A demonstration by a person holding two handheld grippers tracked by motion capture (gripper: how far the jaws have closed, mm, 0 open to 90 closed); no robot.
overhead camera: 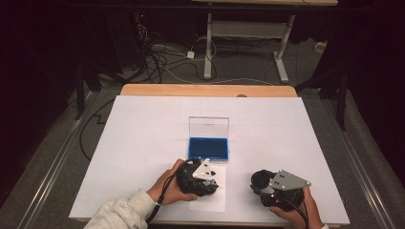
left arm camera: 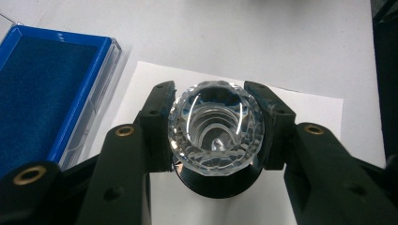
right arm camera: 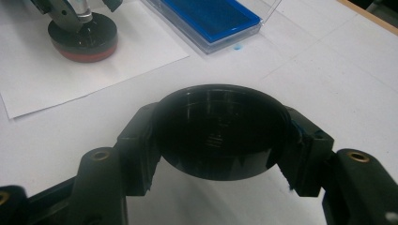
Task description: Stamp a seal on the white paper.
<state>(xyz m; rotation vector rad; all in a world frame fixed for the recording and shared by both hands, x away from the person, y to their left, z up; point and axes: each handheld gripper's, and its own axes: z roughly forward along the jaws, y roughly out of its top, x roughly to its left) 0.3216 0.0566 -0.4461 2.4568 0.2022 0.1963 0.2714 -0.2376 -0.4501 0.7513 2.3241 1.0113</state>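
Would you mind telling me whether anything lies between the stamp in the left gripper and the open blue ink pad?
Nothing visible does: the stamp, clamped in the left gripper, stands on white paper beside the ink pad.

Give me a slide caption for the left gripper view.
Left gripper clamps a faceted crystal stamp upright on white paper, beside an open blue ink pad.

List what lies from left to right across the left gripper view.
Blue case → left jaw of the left gripper → faceted glass knob, gripped over its black base → right jaw. All sit over a sheet of paper on the white table.
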